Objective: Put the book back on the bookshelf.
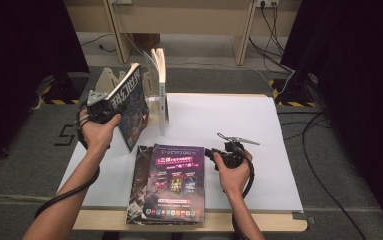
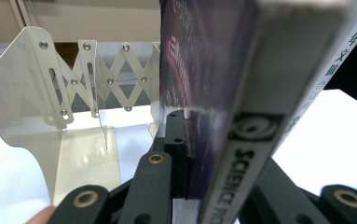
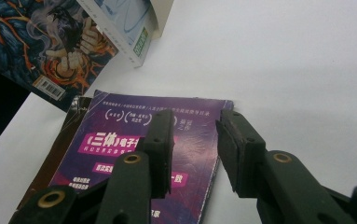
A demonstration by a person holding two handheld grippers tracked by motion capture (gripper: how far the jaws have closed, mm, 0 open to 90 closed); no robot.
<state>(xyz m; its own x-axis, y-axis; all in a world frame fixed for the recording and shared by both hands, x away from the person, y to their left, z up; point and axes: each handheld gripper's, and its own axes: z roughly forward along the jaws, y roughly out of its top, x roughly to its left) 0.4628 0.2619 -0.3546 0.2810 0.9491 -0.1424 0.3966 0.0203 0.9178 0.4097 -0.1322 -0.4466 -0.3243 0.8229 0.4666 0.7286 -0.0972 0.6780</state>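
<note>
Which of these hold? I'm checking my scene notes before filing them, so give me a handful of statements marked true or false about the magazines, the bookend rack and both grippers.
1. The left gripper is shut on a magazine held up off the table. True.
2. The right gripper is clamped on the purple magazine. False: its jaws stand open above that magazine's top right corner.
3. The purple magazine lies flat on top of another magazine. True.
4. The bookend rack stands at the near right corner of the white table. False: it stands at the far left.
5. One book already stands upright at the rack. True.
</note>
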